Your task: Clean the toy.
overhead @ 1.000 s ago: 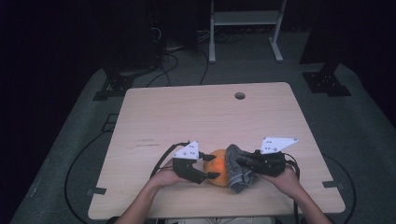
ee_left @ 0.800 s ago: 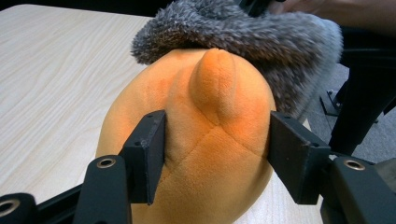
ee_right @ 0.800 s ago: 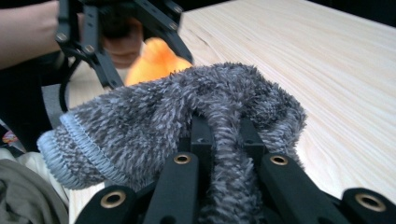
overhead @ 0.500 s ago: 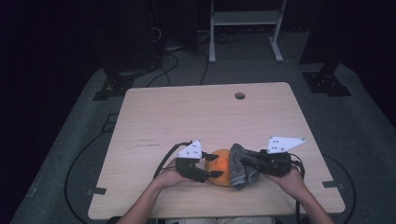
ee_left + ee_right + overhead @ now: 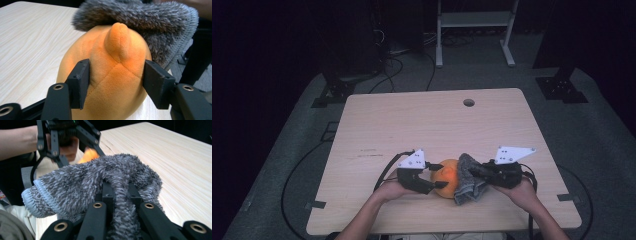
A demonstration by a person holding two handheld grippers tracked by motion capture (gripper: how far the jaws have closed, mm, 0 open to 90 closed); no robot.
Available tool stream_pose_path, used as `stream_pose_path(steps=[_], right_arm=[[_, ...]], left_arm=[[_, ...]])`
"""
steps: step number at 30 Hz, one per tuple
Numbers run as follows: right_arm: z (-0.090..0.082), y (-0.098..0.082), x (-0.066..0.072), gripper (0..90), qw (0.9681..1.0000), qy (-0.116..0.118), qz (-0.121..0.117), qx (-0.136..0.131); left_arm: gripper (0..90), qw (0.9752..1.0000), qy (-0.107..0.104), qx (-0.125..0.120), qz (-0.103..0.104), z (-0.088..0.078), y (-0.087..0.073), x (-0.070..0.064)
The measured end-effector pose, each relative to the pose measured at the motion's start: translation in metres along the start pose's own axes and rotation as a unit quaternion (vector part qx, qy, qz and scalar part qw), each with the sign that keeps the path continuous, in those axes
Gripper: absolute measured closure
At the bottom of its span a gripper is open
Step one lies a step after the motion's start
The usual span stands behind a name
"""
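An orange plush toy [image 5: 445, 179] rests on the wooden table [image 5: 412, 125] near its front edge. My left gripper [image 5: 432, 178] is shut on it, its pads pressing both sides of the toy [image 5: 115, 75] in the left gripper view. A fuzzy grey cloth [image 5: 467, 179] drapes over the toy's right side and over its far side [image 5: 140, 20]. My right gripper [image 5: 475, 171] is shut on a fold of that cloth [image 5: 100, 177], which bunches between its jaws. The toy [image 5: 88, 155] peeks out behind the cloth, below the left gripper [image 5: 67, 135].
A round cable hole [image 5: 469, 102] sits near the table's far edge. Cables [image 5: 387, 172] trail from the grippers over the front edge. A white rack's legs [image 5: 474, 35] and black stands [image 5: 334, 92] rise from the grey floor beyond the table.
My right gripper has shifted slightly to the right with the cloth still in it. The left gripper and the toy have stayed put.
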State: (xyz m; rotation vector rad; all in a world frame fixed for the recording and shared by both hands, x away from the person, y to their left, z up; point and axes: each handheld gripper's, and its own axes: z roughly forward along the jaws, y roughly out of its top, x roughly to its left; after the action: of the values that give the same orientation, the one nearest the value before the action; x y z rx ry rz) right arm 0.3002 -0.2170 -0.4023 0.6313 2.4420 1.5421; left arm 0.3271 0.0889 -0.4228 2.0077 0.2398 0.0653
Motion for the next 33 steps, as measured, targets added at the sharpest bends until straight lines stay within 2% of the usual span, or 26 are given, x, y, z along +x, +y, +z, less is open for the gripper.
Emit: stream_pose_path(steps=[3, 6, 8, 12, 14, 17, 19, 20, 22, 25, 27, 30, 33], right_arm=[[-0.004, -0.002, 0.003, 81.3, 1.0000, -0.003, -0.003, -0.004], [0.000, 0.005, 0.010, 81.3, 0.9998, 0.004, -0.014, -0.013], [0.006, 0.010, 0.013, 81.2, 0.9995, 0.001, -0.027, -0.014], [0.006, 0.007, 0.005, 81.3, 0.9995, -0.015, -0.027, -0.010], [0.003, -0.001, -0.003, 81.3, 0.9998, -0.016, -0.006, -0.012], [-0.001, -0.009, -0.004, 81.3, 0.9996, -0.023, 0.004, -0.013], [0.000, -0.007, 0.001, 81.2, 0.9995, -0.028, -0.003, -0.012], [0.002, -0.002, 0.004, 81.2, 0.9996, -0.018, -0.004, -0.022], [0.004, 0.000, 0.006, 81.2, 0.9995, -0.014, -0.010, -0.026], [0.009, 0.003, 0.009, 81.2, 0.9992, -0.006, -0.024, -0.030], [0.007, -0.001, 0.004, 81.2, 0.9994, -0.006, -0.014, -0.030], [0.002, -0.013, -0.007, 81.1, 0.9996, -0.021, 0.004, -0.016], [-0.005, -0.027, -0.016, 81.1, 0.9990, -0.037, 0.026, 0.000]], left_arm=[[44.0, 0.9997, 0.008, -0.010, -0.019, 0.004, 0.003, 0.002], [44.4, 0.9987, 0.025, -0.017, -0.040, 0.011, 0.006, 0.002], [41.2, 0.9979, 0.036, -0.017, -0.051, 0.011, 0.007, 0.003], [41.7, 0.9957, 0.039, -0.027, -0.080, 0.006, 0.002, 0.007], [42.0, 0.9950, 0.036, -0.029, -0.088, 0.006, 0.002, 0.009], [41.9, 0.9948, 0.038, -0.030, -0.089, 0.010, 0.003, 0.009], [42.0, 0.9938, 0.044, -0.035, -0.096, 0.013, 0.004, 0.008], [42.1, 0.9931, 0.048, -0.036, -0.101, 0.015, 0.005, 0.008], [42.2, 0.9920, 0.058, -0.038, -0.105, 0.017, 0.006, 0.008], [42.2, 0.9914, 0.054, -0.038, -0.113, 0.014, 0.005, 0.011], [42.4, 0.9911, 0.052, -0.039, -0.116, 0.010, 0.004, 0.012], [42.9, 0.9900, 0.048, -0.044, -0.125, 0.007, 0.001, 0.015], [43.0, 0.9905, 0.045, -0.044, -0.122, 0.007, 0.001, 0.015]])
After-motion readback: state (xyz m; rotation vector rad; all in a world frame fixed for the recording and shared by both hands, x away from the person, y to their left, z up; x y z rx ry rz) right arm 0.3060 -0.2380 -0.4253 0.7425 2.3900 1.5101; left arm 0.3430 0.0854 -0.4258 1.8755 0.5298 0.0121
